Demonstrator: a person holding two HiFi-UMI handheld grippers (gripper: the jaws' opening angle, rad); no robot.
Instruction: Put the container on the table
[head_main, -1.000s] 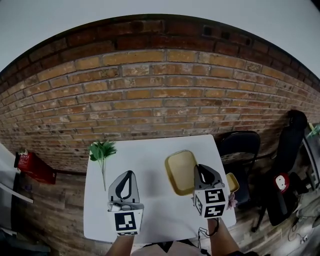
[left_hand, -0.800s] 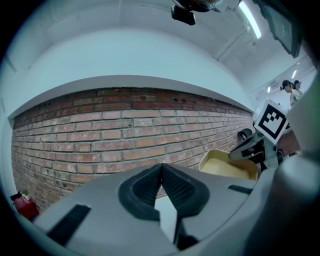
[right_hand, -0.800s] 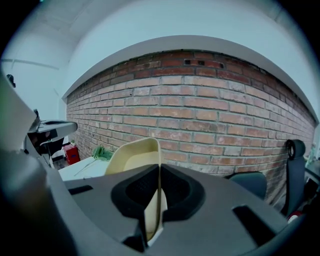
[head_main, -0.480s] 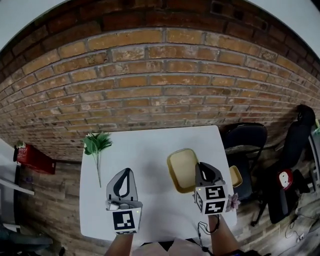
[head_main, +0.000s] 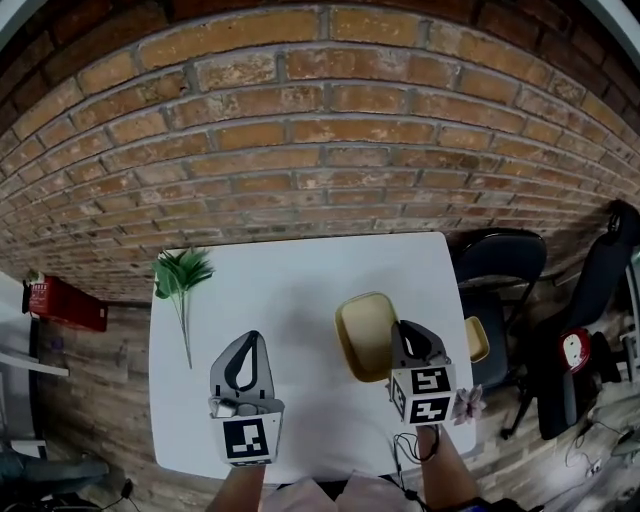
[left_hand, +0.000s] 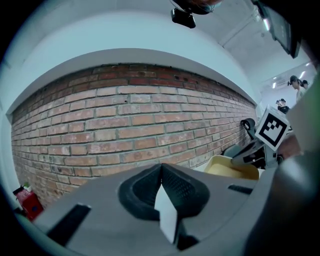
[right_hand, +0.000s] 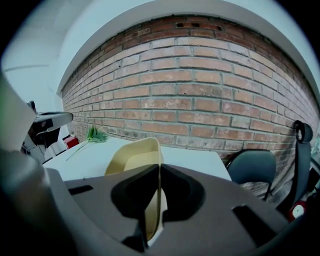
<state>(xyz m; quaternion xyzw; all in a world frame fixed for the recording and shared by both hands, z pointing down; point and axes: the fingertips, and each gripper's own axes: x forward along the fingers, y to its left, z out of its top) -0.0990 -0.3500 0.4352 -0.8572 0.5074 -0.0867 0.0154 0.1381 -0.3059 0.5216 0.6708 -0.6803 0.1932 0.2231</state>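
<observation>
Brick, red-brown, fills the wall (head_main: 320, 150) behind a white table (head_main: 290, 290), and a black chair (head_main: 500, 270) stands just beside the table's right edge. Over the right half of the table is the pale yellow container (head_main: 362, 330), an open shallow tub. The right gripper (head_main: 405, 330) has its jaws closed on the tub's near right rim, and in the right gripper view the thin wall of the container (right_hand: 132, 155) stands clamped between the two dark pads. The left gripper (head_main: 252, 345) hangs over the left half of the table, well apart from the tub, with its jaws together on nothing. A green sprig (head_main: 180, 275) lies near the far left corner. I judge that the step in hand is the setting down. Whether the base already rests on the table, I cannot tell from these views. The next move calls for lowering the tub until it sits flat, then opening the right jaws and drawing back without dragging it. No brand or writing can be read; the cubes carry only black-and-white square markers.
</observation>
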